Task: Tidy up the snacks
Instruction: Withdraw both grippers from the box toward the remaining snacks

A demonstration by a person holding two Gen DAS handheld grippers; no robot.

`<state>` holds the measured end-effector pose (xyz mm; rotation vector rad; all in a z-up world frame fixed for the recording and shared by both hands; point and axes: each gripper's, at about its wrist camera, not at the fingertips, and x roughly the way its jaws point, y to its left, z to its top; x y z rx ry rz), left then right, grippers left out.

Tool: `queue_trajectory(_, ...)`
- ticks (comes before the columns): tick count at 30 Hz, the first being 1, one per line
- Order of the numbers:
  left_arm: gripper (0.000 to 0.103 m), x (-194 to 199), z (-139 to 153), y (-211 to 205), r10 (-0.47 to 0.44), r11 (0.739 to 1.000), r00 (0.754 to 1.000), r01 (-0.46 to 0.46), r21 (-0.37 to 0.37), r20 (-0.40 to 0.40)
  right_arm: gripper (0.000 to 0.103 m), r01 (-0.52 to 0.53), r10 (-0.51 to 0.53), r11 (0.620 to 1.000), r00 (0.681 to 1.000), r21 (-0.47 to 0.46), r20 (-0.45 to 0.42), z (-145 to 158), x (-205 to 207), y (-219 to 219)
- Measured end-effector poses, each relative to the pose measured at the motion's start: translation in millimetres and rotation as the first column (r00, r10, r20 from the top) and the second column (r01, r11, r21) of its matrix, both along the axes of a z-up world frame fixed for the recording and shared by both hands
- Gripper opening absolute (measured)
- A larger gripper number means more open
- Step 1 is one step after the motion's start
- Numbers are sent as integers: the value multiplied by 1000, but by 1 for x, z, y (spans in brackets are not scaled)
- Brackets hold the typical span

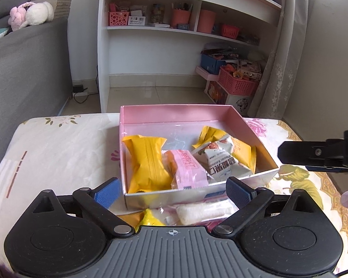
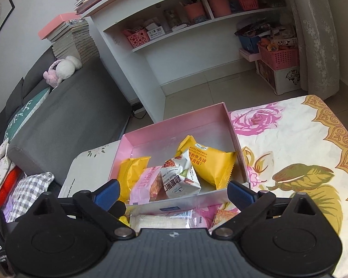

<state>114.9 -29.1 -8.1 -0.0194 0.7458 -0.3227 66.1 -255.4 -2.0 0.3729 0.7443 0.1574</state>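
Floral cloth (image 2: 290, 139) covers the one table, and on it sits one pink box (image 1: 181, 113) holding four snack packets: two yellow ones (image 1: 148, 162) (image 2: 208, 164), one pink packet (image 1: 188, 170) and one white packet (image 1: 220, 162). Outside the box, against its near wall, lie a clear-wrapped white bar (image 1: 201, 210), a small yellow packet (image 1: 149, 217) and an orange-brown biscuit pack (image 2: 222, 216). Both grippers, left gripper (image 1: 172, 191) and right gripper (image 2: 172, 191), have jaws spread wide and empty, with the box just beyond their fingertips.
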Motion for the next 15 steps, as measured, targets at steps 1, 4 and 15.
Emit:
queue_trajectory(1, 99, -2, 0, 2, -2, 1000, 1000, 2, 5, 0, 94, -4, 4, 1000, 1000, -11, 2, 1, -3, 0)
queue_trajectory(4, 99, -10, -1, 13, -6, 1000, 1000, 6, 12, -4, 95, -21, 22, 999, 1000, -41, 14, 3, -14, 1)
queue_trajectory(15, 100, -32, -9, 57, -14, 1000, 1000, 15, 19, -23, 97, -43, 50, 988, 998, -146, 47, 2, -50, -1)
